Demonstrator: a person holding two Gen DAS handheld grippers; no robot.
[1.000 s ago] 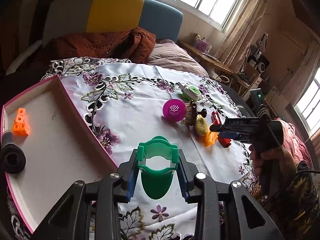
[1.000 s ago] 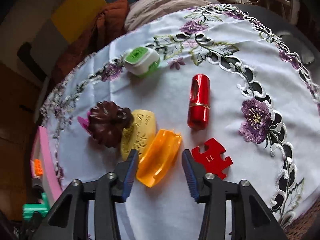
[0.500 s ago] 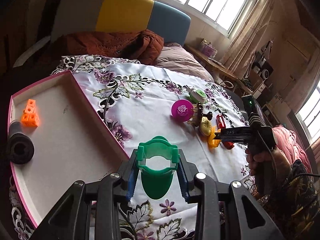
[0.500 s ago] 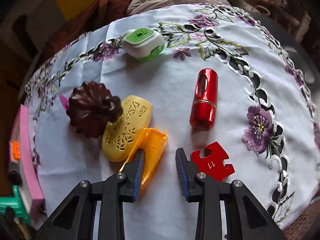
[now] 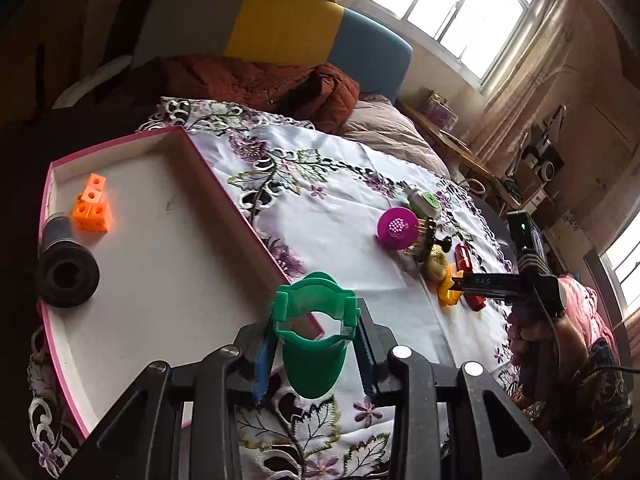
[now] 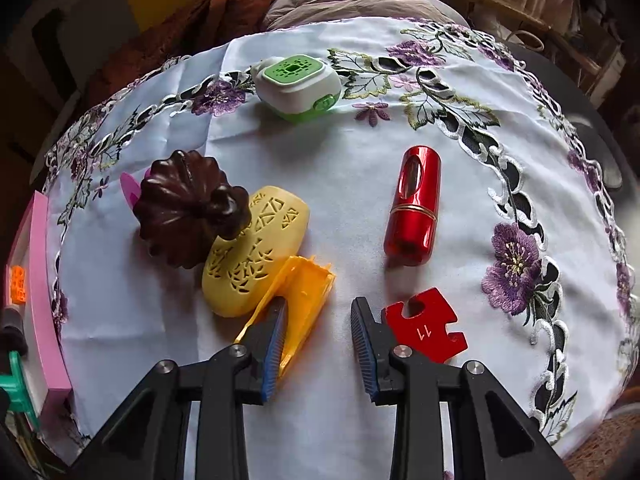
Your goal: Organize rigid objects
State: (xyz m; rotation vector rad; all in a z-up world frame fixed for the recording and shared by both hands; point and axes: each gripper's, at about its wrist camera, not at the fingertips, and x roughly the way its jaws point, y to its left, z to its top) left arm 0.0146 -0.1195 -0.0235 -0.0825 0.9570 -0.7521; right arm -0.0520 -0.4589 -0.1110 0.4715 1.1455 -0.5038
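The left gripper (image 5: pixel 316 354) has its fingers clenched on a green plastic piece (image 5: pixel 314 344), carried above the near right corner of the pink-rimmed tray (image 5: pixel 224 196). The tray sits at the left of the bench on a flowered tablecloth (image 5: pixel 332 216) and holds an orange block cluster (image 5: pixel 92 210) and a black cylinder (image 5: pixel 66 264) along its left side. Well to the right, the right gripper (image 6: pixel 318 338) points down at the cloth with its fingers released: the left finger (image 6: pixel 274 344) lies across the near end of an orange plastic piece (image 6: pixel 304 300) and the gap between the fingers shows bare cloth. Whether the pad touches that piece cannot be told. A red puzzle piece (image 6: pixel 426 328) lies just right of the right finger. Beyond are a yellow perforated case (image 6: pixel 256 256), a dark brown fluted object (image 6: pixel 188 208), a red cylinder (image 6: pixel 414 204) and, farthest, a white-and-green box (image 6: pixel 298 86).
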